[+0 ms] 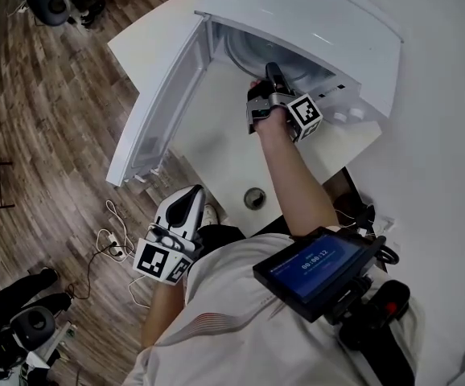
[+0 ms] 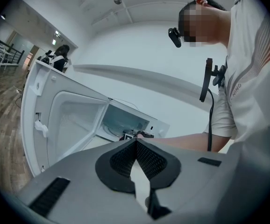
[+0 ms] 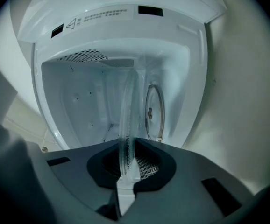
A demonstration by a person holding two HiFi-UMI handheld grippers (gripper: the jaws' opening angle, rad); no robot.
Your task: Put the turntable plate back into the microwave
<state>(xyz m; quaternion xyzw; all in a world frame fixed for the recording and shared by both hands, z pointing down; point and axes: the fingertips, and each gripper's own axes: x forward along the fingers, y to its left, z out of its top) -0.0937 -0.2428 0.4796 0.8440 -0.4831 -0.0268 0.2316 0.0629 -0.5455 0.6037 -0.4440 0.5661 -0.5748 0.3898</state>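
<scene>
Seen from the head view, left to right. Loose cables (image 1: 108, 244) lay on the wood floor (image 1: 47, 95) at far left. The left gripper (image 1: 191, 199) hung low beside the person's body, clear of the white table (image 1: 216, 155). In the left gripper view its jaws met at their tips with nothing between them (image 2: 136, 143).

The microwave door (image 1: 160, 95) stood swung wide to the left, its inner face bare. To its right the white microwave (image 1: 321, 22) sat on the table with its cavity (image 3: 79, 101) exposed. A small dark round object (image 1: 254, 198) lay alone on the table in front of the oven, well apart from both grippers.

The right gripper (image 1: 271, 71) was at the mouth of the cavity. In the right gripper view its jaws (image 3: 128, 146) stood narrow and clamped on the rim of the clear glass turntable plate (image 3: 127, 115), which ran edge-on from the pads into the opening. The plate was thus partly inside the oven and held off the cavity surfaces, not laid down.

Within the cavity, a ring (image 3: 154, 111) with a small hub at its centre lay against the surface at the right of that view, beside the plate and apart from it. Nothing else showed inside.

At far right, a lit screen (image 1: 317, 268) was mounted at the person's chest.
</scene>
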